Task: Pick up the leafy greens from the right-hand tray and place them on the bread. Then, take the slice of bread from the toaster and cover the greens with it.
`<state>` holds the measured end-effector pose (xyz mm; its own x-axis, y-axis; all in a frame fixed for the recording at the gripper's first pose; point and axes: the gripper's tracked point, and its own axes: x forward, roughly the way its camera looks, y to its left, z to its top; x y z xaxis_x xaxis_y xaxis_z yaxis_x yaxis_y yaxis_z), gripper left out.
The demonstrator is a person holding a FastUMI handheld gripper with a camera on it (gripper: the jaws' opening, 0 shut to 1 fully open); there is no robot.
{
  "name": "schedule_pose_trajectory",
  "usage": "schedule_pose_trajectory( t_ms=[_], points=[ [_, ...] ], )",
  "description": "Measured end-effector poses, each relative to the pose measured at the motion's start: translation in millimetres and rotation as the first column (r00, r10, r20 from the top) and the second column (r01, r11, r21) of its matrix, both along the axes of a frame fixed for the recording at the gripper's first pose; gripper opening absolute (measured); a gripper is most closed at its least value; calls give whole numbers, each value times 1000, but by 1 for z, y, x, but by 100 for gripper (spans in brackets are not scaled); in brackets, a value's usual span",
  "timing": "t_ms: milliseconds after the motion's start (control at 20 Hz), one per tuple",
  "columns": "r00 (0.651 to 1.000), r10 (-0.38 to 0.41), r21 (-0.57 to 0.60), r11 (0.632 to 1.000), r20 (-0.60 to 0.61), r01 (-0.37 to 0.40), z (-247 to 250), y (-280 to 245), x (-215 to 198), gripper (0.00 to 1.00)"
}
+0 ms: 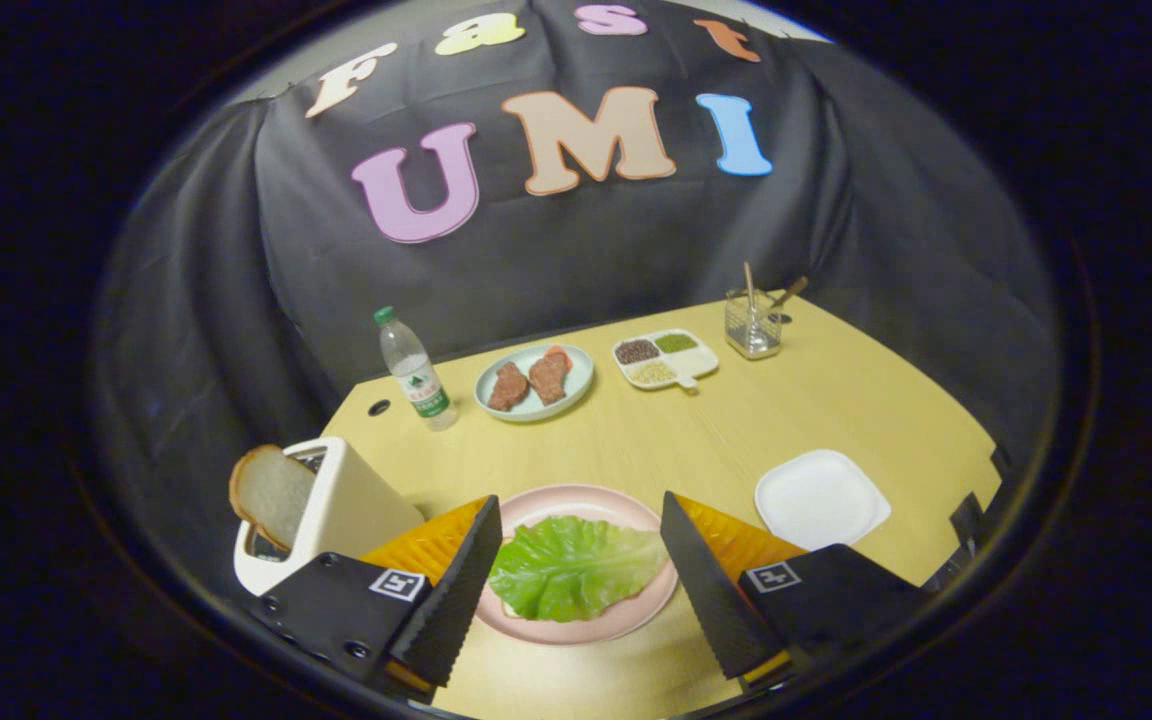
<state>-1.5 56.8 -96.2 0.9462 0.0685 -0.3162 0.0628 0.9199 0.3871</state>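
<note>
Two fingers of my claw (576, 590) stand wide apart and hold nothing. Between them lies the greens (576, 565) on a pink plate (591, 625), on the table (786, 410). Left of my claw is the toaster (336, 510) with a bread slice (271, 492) in it. The white tray (821, 498) is to the right.

lighting is coming in dim and warm, mostly from above. desk (636, 440) is reading brightest; the surrounding cloth is staying dark. soft short shadows are sitting under the toaster (336, 510) and water bottle (416, 370). fisheye is bending the desk edges hard. centre is staying fairly sharp, far items are getting soft. claw (576, 570), spread wide, is looking slightly blurred close up. no strong glare.
</note>
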Motion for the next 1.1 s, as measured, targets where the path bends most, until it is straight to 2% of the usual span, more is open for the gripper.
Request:
schedule_pose_trajectory(
  t_ms=[250, 500, 700, 950, 1100],
  points=[
    [998, 30, -20, 999, 58, -28, 75, 47, -10, 99],
    [979, 172, -45, 985, 106, -168, 115, 136, -10, 99],
    [967, 251, -108, 963, 37, -246, 102, 196, -11, 99],
    [945, 291, -214, 924, -148, -318, 51, 235, -3, 95],
    [918, 317, -269, 887, -236, -376, 31, 251, -3, 78]
  ],
)
